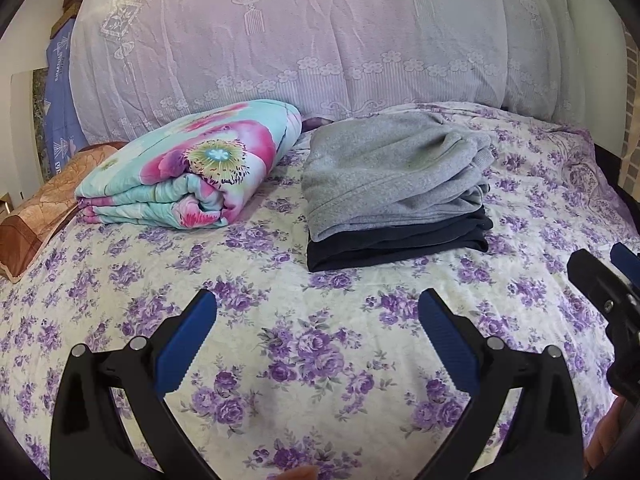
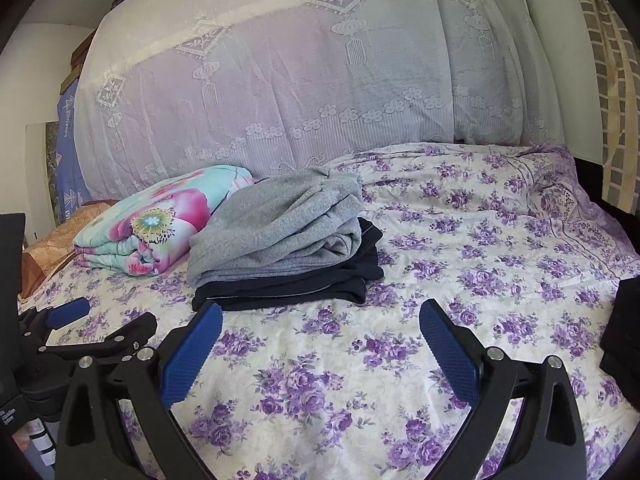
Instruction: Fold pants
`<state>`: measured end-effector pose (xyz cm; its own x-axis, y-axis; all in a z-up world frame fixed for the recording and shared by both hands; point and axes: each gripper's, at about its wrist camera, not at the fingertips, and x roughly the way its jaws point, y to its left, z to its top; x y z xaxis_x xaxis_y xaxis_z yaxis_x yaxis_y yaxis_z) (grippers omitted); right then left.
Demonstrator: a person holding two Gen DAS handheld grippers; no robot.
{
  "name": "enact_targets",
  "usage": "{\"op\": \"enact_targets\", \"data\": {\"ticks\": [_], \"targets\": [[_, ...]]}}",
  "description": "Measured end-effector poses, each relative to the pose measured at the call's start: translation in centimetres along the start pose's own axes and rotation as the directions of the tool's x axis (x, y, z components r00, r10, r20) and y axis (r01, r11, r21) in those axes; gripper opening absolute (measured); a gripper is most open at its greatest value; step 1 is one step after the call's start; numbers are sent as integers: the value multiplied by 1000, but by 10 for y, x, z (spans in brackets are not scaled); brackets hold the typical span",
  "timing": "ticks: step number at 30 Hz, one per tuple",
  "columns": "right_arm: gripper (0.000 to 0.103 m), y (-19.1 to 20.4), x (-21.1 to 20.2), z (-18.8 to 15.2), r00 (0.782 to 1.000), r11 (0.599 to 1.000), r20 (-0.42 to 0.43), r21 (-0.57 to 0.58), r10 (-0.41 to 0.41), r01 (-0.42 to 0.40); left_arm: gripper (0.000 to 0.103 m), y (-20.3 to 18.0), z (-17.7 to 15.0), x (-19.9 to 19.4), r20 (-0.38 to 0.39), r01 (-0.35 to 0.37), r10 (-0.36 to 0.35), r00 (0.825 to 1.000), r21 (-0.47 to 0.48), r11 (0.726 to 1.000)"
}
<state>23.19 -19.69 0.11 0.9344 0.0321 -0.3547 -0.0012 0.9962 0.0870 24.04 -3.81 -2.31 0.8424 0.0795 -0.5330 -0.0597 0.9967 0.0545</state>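
Note:
Folded grey pants [image 1: 384, 176] lie on top of folded dark navy pants [image 1: 400, 244] in one stack on the floral bedsheet [image 1: 320, 360]. The same stack shows in the right wrist view, grey [image 2: 276, 228] over navy [image 2: 288, 284]. My left gripper [image 1: 318, 308] is open and empty, above the sheet just in front of the stack. My right gripper [image 2: 320, 320] is open and empty, also in front of the stack. The right gripper's edge shows at the right of the left wrist view [image 1: 612, 280]. The left gripper shows at the left of the right wrist view [image 2: 80, 320].
A folded floral quilt [image 1: 188, 172] lies left of the stack. A brown pillow [image 1: 44, 208] sits at the far left. A large lace-covered bedding pile [image 1: 300, 32] stands behind. A dark garment [image 2: 622, 328] shows at the right edge.

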Motion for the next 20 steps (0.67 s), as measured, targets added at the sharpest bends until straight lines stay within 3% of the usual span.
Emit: {"op": "enact_targets", "data": {"ticks": [20], "targets": [[100,3,2,-2,1000,1000,-8,-13,7,-7,98,-5,-3,-9,24,-4,3,1000,17,1000]]}}
